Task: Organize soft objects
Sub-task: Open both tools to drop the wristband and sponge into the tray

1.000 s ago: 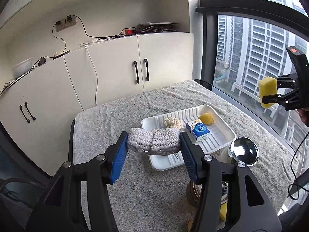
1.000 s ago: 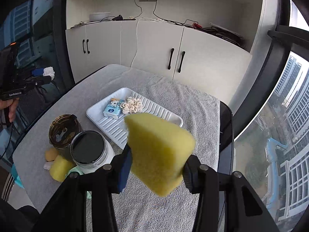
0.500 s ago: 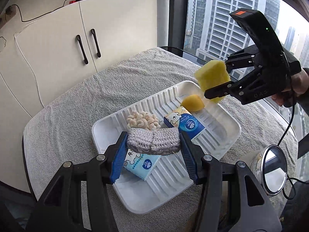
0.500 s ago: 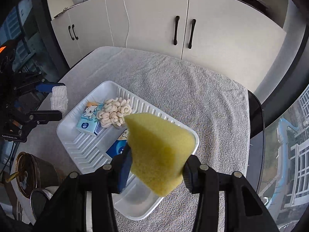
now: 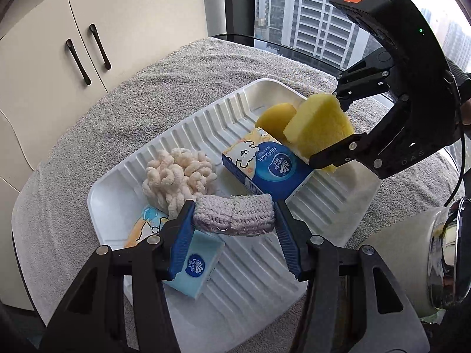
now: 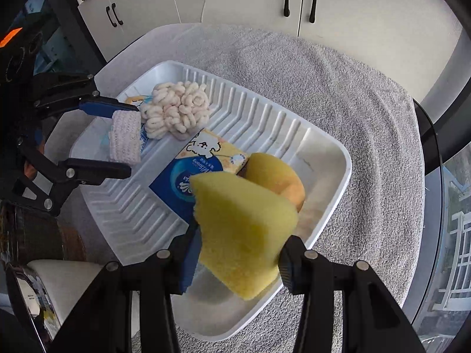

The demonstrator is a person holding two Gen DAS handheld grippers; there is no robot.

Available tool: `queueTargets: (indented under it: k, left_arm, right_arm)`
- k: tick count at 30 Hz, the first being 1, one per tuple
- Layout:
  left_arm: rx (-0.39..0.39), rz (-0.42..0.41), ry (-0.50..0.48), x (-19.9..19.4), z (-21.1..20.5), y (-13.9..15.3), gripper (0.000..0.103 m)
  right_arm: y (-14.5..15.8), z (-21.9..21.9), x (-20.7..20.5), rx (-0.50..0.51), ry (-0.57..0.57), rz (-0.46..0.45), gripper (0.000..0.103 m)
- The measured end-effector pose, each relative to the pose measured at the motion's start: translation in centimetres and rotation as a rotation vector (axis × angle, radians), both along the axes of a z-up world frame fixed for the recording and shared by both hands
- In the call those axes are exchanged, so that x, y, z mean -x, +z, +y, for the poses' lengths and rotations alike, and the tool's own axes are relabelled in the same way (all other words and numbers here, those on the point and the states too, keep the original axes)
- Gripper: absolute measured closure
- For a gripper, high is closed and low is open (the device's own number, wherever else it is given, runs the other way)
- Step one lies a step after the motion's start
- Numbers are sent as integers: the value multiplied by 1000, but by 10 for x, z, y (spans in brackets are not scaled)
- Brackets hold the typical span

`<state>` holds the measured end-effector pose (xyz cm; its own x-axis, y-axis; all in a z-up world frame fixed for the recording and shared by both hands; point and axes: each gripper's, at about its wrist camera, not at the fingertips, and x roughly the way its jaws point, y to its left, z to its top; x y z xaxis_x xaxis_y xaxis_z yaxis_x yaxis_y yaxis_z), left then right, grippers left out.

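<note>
A: Left gripper (image 5: pixel 234 220) clamped on folded grey knitted cloth (image 5: pixel 234 217), held over near end of ribbed white plastic tray (image 5: pixel 265 288), likely for release there.

B: Right gripper (image 6: pixel 235 253) closed on yellow foam sponge wedge (image 6: pixel 244 232), poised low over far end, beside smaller orange-yellow sponge (image 6: pixel 278 176).

A: Already lying in tray: cream looped chenille bundle (image 5: pixel 179 176), two tissue packs.

B: Read "Vinda" on dark blue tissue pack (image 5: pixel 270 167) and pale blue tissue pack (image 5: pixel 197 267). Smaller print illegible.

Ribbed glossy white plastic tray (image 5: pixel 256 267), porous yellow sponge (image 6: pixel 244 232), knitted cloth (image 5: pixel 234 214).
</note>
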<state>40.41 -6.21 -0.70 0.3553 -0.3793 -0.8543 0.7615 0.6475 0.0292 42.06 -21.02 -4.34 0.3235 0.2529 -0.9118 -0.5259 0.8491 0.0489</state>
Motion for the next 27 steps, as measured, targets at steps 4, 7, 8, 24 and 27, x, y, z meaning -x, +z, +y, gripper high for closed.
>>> queueTargets:
  k: [4,7,8,24,27]
  left_arm:
    - [-20,7,7,-5,-1,-6,52]
    - [-38,19,12,-9,-2,-12,52]
    - [-44,19,14,-11,-2,-15,52]
    - [-66,26,23,-9,-7,-23,48]
    - [-62,18,27,-9,-6,-23,44]
  right_arm:
    - [-5,-1,1,-8,-6,12,54]
    - [-7,-1,2,-14,-10,17,54]
    - [-8,0,0,-14,-12,16,53]
    - [-9,-4,1,-22,-19,-12,48]
    - [-8,-3,5,-16,-27,-24,44]
